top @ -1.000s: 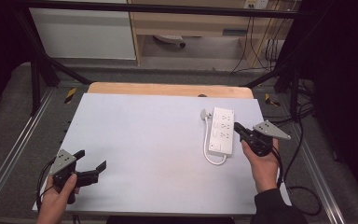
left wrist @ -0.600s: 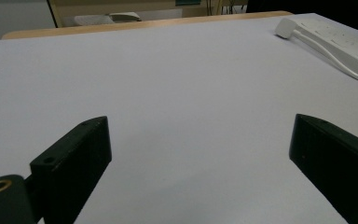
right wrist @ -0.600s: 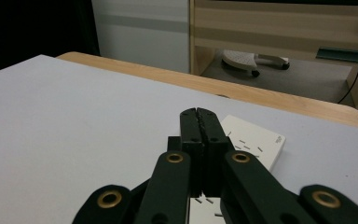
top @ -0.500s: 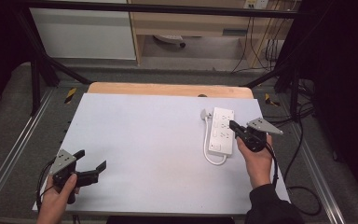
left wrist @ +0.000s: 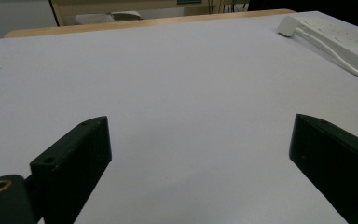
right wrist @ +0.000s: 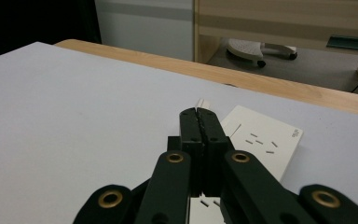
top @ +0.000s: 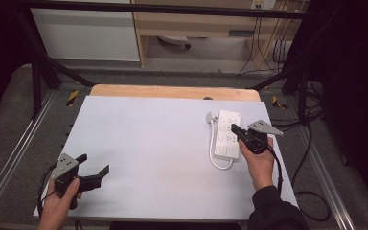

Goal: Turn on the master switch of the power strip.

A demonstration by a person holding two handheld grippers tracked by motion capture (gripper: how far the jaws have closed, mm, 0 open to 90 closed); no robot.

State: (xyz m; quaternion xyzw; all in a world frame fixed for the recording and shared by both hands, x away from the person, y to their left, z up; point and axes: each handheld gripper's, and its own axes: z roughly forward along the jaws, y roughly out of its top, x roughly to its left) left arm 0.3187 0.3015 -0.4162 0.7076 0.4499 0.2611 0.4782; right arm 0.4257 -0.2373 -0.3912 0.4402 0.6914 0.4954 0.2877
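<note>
White power strip (top: 227, 134) at right side of grey table (top: 148, 143), cord looped along its near-left edge, plug (top: 210, 116) lying at far-left corner. Right gripper (top: 235, 131) over the strip's middle, jaws pressed fully together, holding nothing; contact with strip surface unclear. Left gripper (top: 95, 168) at near-left corner, jaws spread wide, empty, well apart from strip. Likely risk: closed tips pushing down off-centre could skid the light strip or tilt it; cord loop could snag.
</note>
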